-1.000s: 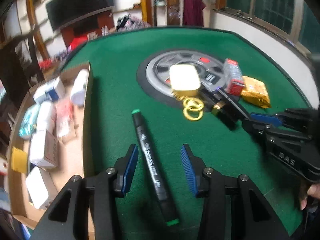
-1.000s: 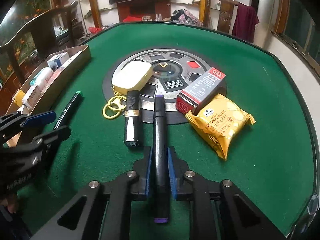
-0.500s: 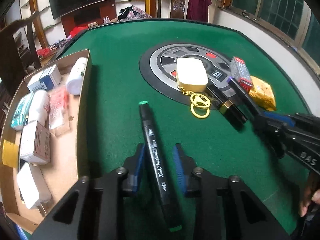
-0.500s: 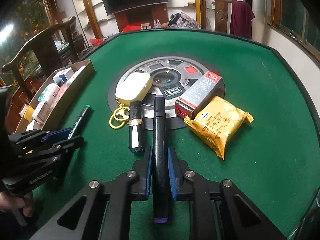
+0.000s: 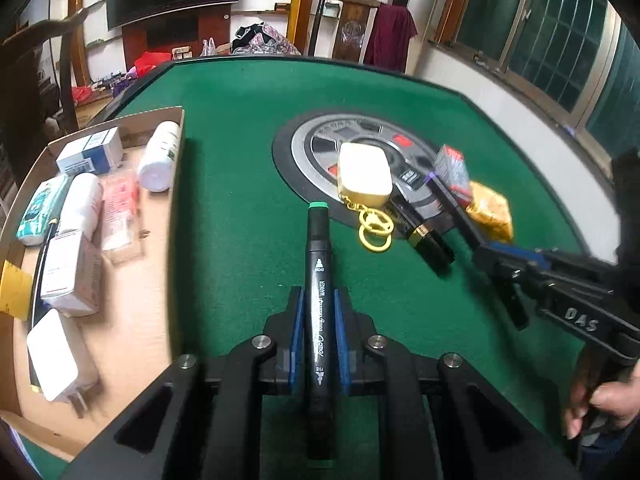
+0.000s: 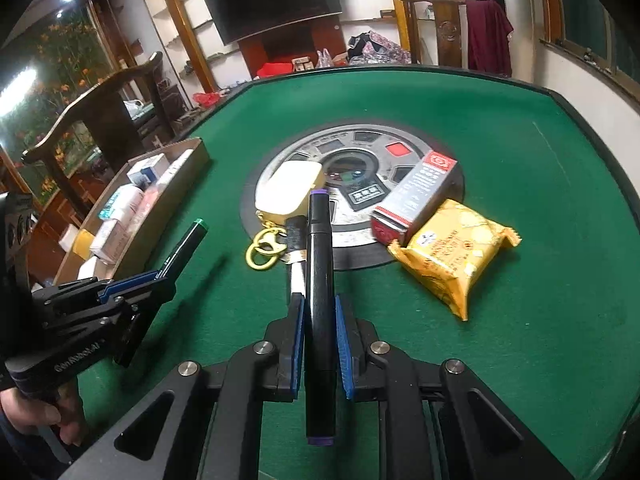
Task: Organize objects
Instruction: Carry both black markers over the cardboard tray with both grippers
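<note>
Left tongs [image 5: 316,332] clenched on the green-capped marker [image 5: 318,280], whose barrel runs forward between the blue pads with its green cap ahead of the tips. Right tongs [image 6: 318,334] clenched on the purple-capped marker [image 6: 319,280] in the same lengthwise fashion. Both markers appear raised clear of the green worktop [image 5: 240,208], though the gap beneath them cannot be confirmed from these views.

Progress, as a judgement: partly done. The cardboard tray [image 5: 132,332], to the left of the left tongs, already holds several small boxes, a white bottle [image 5: 158,156] and wrapped packets. Two markers are in hand but not yet deposited. Left on the worktop, ahead of the right tongs: a cream case with a yellow key ring [image 6: 288,192], a black-and-gold tube [image 6: 295,248] just left of the held purple-capped marker, a red-and-grey carton [image 6: 416,196] and a yellow snack packet [image 6: 452,256] touching the carton's near end. These lie on or at the edge of the round grey centre panel [image 6: 360,152].

Hidden or unclear: the rear ends of both markers pass under the tongs' frames; the black-and-gold tube is partly covered by the purple-capped marker in the right view; the tray's near corner is cut off; the print on the tray's boxes is too blurred to read. Whether the markers are meant for the tray cannot be told.
</note>
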Available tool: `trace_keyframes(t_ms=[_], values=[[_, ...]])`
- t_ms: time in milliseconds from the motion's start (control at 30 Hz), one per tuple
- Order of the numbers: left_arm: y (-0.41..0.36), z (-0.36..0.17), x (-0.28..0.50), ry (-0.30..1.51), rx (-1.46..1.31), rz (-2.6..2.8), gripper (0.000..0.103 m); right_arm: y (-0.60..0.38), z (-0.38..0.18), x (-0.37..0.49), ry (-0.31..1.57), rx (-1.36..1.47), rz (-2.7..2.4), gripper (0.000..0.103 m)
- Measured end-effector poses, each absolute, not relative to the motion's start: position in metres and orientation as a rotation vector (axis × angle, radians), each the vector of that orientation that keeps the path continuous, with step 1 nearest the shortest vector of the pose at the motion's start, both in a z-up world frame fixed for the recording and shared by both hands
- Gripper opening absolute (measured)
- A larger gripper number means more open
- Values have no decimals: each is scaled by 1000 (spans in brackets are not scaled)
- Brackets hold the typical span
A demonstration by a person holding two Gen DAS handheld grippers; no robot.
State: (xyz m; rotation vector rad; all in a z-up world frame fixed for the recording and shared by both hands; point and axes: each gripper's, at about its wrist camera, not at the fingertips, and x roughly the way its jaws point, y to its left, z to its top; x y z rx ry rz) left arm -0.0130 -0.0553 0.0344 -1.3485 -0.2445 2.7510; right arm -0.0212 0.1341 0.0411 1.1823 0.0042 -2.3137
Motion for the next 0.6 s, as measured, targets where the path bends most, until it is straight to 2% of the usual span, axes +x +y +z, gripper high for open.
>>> trace_keyframes(t_ms=[600], values=[[-101,71,24,-401,-1212,2795,14,85,52,9,-171,1155,-2160,17]])
